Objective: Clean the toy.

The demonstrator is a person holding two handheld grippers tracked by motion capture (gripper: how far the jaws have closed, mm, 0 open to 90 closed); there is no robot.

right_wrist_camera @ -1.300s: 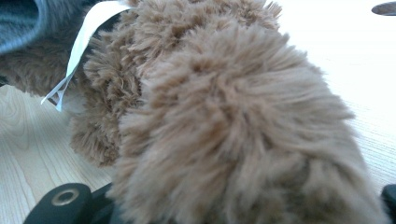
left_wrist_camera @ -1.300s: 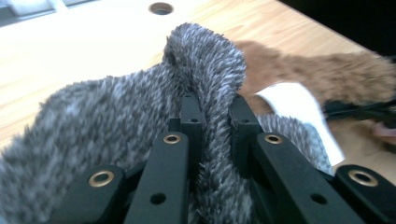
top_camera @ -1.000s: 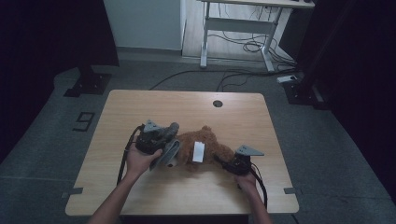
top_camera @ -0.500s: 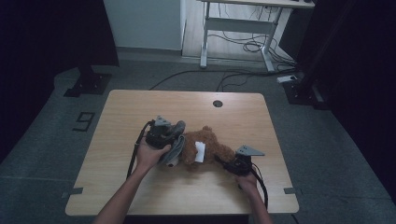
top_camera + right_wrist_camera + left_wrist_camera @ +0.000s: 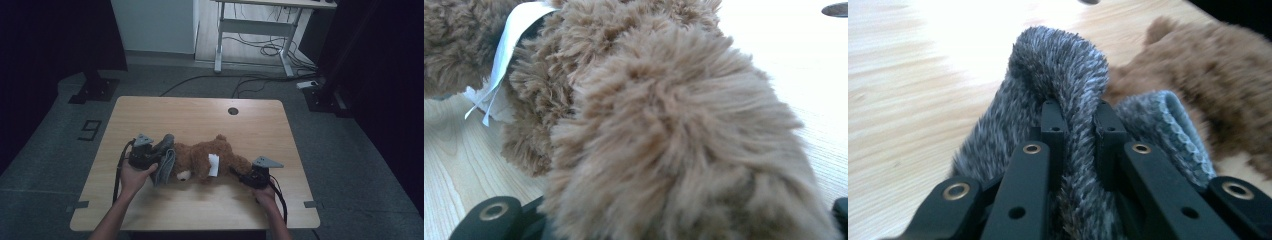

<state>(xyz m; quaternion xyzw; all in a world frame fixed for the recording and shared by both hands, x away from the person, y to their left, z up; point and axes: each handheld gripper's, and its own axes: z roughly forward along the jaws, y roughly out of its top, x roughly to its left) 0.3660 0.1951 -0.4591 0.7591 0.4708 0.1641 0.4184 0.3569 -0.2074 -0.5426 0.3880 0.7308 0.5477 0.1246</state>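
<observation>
High view reads dim to me, murky all round, dark curtains swallowing the sides; the brightest patch is the far floor strip at the back. The surface (image 5: 200,115) is evenly lit with soft, weak shadows. In the left gripper view, glare blows out the wood top left and the brown fur behind goes soft. In the right gripper view, close fur blurs and the top right wood is overexposed.

A: Where does the high view sit?

B: Above the person's edge of the tabletop (image 5: 150,112), looking forward and down, far enough to take in the floor beyond.

A: And the other two?

B: Each rides on a gripper, very close. The left gripper view faces grey fur (image 5: 1063,65); the right gripper view presses against the teddy bear (image 5: 664,125). All three share that bear.
</observation>
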